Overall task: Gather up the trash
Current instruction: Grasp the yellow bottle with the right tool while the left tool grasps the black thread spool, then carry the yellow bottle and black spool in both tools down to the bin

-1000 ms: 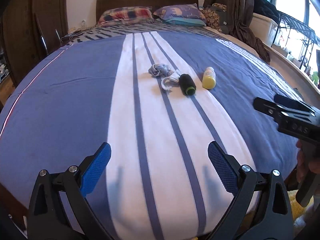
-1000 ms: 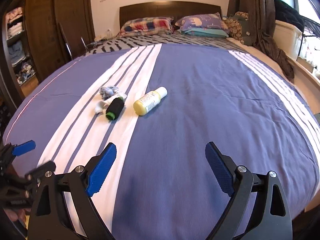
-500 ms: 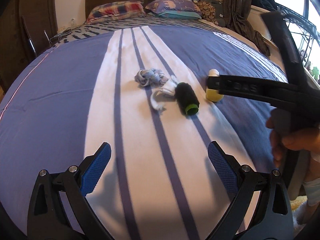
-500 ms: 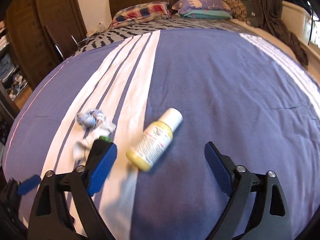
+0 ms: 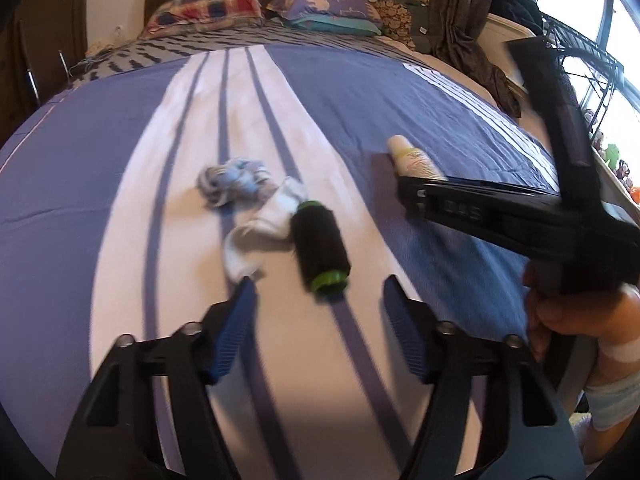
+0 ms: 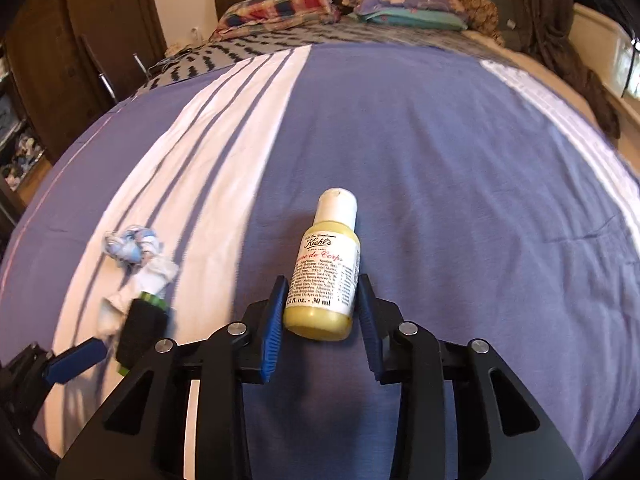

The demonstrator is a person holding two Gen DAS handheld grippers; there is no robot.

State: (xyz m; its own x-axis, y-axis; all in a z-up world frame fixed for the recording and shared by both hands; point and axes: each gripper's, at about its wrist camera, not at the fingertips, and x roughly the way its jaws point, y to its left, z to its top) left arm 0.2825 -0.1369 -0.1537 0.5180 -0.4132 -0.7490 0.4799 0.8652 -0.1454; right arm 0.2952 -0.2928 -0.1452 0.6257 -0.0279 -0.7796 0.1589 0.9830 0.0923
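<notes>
Both grippers moved forward over the bed (image 6: 460, 152), right gripper (image 6: 322, 312) fingers narrowed, spread either side of yellow bottle's (image 6: 326, 276) base, not visibly touching, left gripper (image 5: 320, 320) fingers spread just short of black roll (image 5: 320, 246), white tissue (image 5: 264, 226) beside it.
</notes>
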